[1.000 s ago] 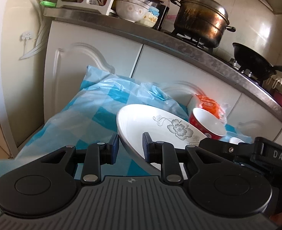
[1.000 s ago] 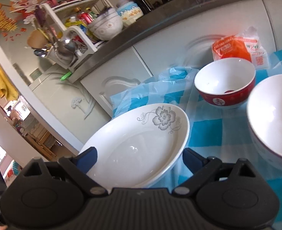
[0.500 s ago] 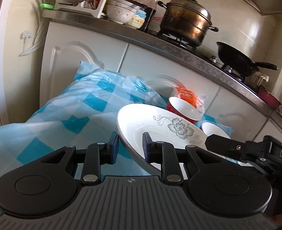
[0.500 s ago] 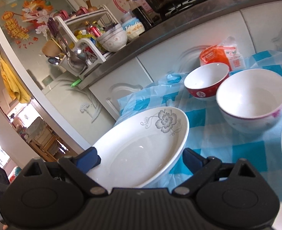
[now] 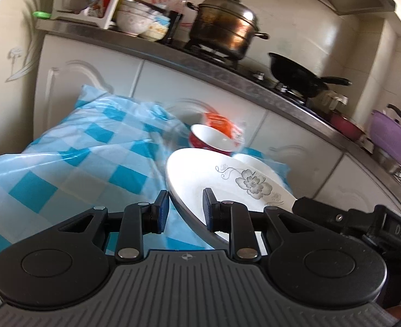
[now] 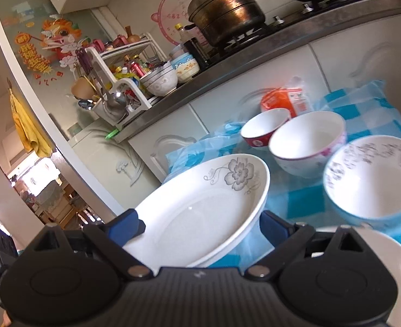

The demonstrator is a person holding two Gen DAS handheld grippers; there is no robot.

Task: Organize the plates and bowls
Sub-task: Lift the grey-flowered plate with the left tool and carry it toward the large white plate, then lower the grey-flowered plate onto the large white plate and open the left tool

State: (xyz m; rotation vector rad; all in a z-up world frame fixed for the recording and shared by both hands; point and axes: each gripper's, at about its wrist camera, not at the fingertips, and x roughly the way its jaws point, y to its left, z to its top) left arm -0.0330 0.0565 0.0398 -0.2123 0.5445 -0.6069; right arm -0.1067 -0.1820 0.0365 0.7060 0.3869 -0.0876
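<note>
Left wrist view: we hold the left tool (image 5: 186, 207) pinched narrow on the near rim of the flowered plate (image 5: 227, 179), one pad under the rim and one inside the dish. The plate sits tilted, clear of the blue checked cloth (image 5: 72, 152) on the tabletop. Beyond it stands the red bowl (image 5: 211, 139), with an orange packet (image 5: 217, 120) behind. The right tool (image 5: 337, 218) shows at the plate's far side.

Right wrist view: we have the right tool (image 6: 200, 223) spread wide, its pads at either edge of the same plate (image 6: 200, 212); whether they press on the rim we cannot tell. To the right sit the red bowl (image 6: 263, 128), a white bowl with a pink pattern (image 6: 307, 141) and a bowl with dark script marks (image 6: 372, 179), close together. A pale rim (image 6: 391, 259) shows at the lower right.

We judge the step in hand is carrying the plate toward its stacking place. The next move calls for keeping it level, clearing the bowls, and lowering it flat before we let go.
</note>
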